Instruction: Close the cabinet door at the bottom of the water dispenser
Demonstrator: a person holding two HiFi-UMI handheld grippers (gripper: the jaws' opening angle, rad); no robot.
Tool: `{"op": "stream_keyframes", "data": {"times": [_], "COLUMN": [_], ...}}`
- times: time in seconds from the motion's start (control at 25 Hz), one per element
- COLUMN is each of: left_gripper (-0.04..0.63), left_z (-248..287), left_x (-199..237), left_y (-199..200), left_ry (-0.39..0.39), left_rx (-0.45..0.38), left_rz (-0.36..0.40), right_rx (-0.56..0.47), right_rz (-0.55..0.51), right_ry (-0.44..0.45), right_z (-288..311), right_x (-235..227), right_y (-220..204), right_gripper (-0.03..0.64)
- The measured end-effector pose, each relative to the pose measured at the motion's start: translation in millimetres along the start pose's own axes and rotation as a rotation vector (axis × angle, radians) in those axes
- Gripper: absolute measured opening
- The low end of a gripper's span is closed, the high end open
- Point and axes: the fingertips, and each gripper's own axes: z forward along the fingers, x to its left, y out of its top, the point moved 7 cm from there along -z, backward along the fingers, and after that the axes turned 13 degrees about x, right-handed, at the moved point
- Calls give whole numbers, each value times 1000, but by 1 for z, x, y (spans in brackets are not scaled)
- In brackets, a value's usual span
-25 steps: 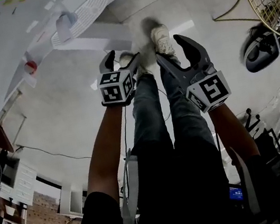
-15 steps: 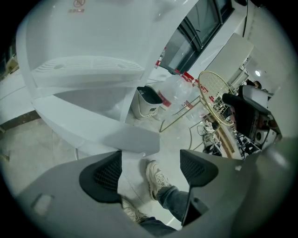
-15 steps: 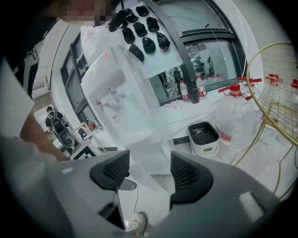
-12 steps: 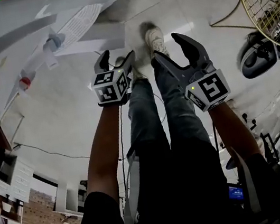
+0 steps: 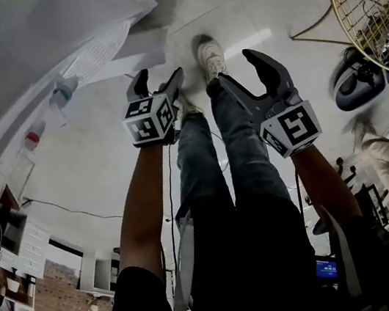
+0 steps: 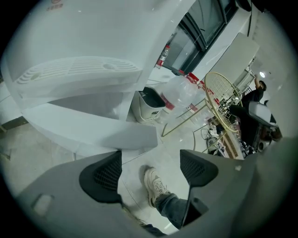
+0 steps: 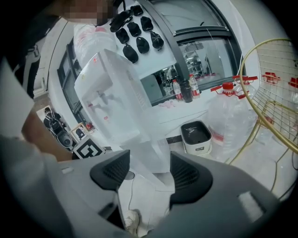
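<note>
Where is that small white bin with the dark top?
In the left gripper view the white bin stands on the floor mid-frame, between the water dispenser on its left and a clear water jug on its right.

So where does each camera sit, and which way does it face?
Head view: on the person's head, facing steeply down; shows both forearms, jeans legs, a pale sneaker, left gripper, right gripper.
Left gripper view: rides the left gripper, looks along its open jaws at the tall white water dispenser, sneaker below.
Right gripper view: rides the right gripper, open jaws framing that dispenser, left forearm beside.
Shared: all see the dispenser; both gripper views, the gold wire basket.
</note>
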Motion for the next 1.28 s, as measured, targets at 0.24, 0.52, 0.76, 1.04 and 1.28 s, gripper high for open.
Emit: {"op": "stream_keyframes", "data": {"times": [0.24, 0.52, 0.76, 1.04, 1.28], "left_gripper": [403, 405, 405, 405, 405], "left_z": [11, 24, 28, 32, 41], "left_x": [-2, -10, -10, -8, -7], "left_y": [16, 34, 51, 66, 72], "left_ry": [-2, -6, 1, 2, -3], "left_rx": [-2, 30, 18, 4, 12], "left_rz": [-25, 33, 26, 20, 21], "right_rx": [1, 16, 12, 17, 28], "right_rz": [24, 9, 25, 26, 24], "right_ry": [-1, -3, 0, 4, 6], "right_z": [3, 6, 11, 15, 18], "right_x": [-14, -33, -42, -50, -57], "right_y": [5, 8, 19, 25, 25], "right_gripper": [270, 265, 265, 265, 265]}}
